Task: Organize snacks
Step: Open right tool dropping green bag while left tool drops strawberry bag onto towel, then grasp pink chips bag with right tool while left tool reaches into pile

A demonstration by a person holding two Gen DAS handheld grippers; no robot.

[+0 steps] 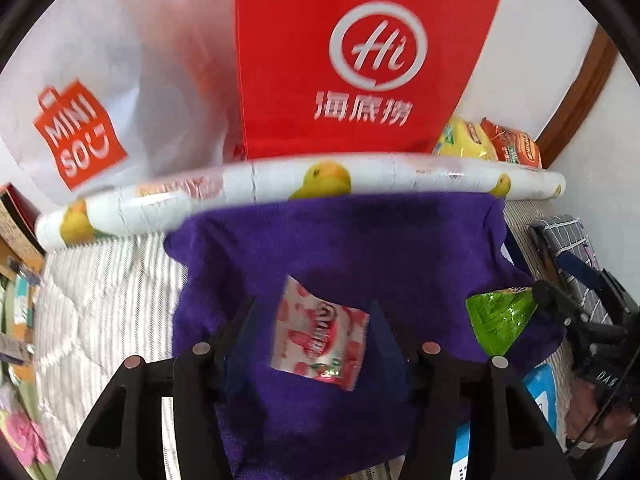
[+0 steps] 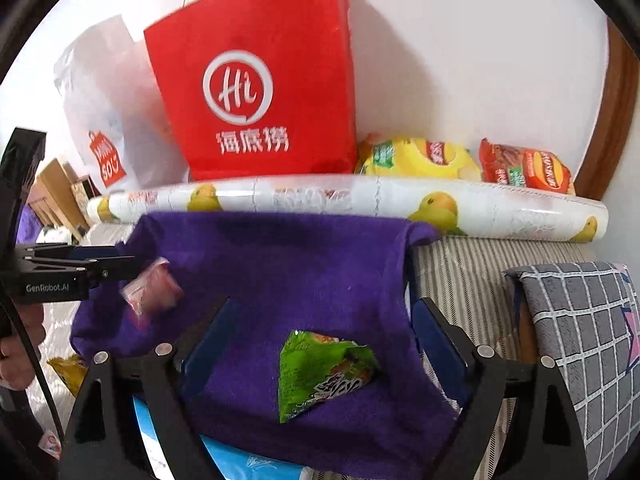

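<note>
A pink-and-white strawberry snack packet [image 1: 320, 332] lies on a purple cloth [image 1: 340, 248], between the open fingers of my left gripper [image 1: 314, 312]; it also shows in the right wrist view [image 2: 154, 290] beside the left gripper's fingers. A green triangular snack packet [image 2: 320, 372] lies on the cloth [image 2: 280, 264] between the open fingers of my right gripper [image 2: 320, 320]; in the left wrist view the green packet [image 1: 500, 316] sits at the right, next to the right gripper. Neither gripper touches its packet.
A red paper bag [image 1: 360, 56] and a white Miniso plastic bag [image 1: 80, 128] stand against the wall behind a duck-print roll [image 1: 300, 188]. Yellow [image 2: 420, 156] and red [image 2: 528, 168] chip bags lie behind the roll. A grey checked cushion [image 2: 580, 320] is at right.
</note>
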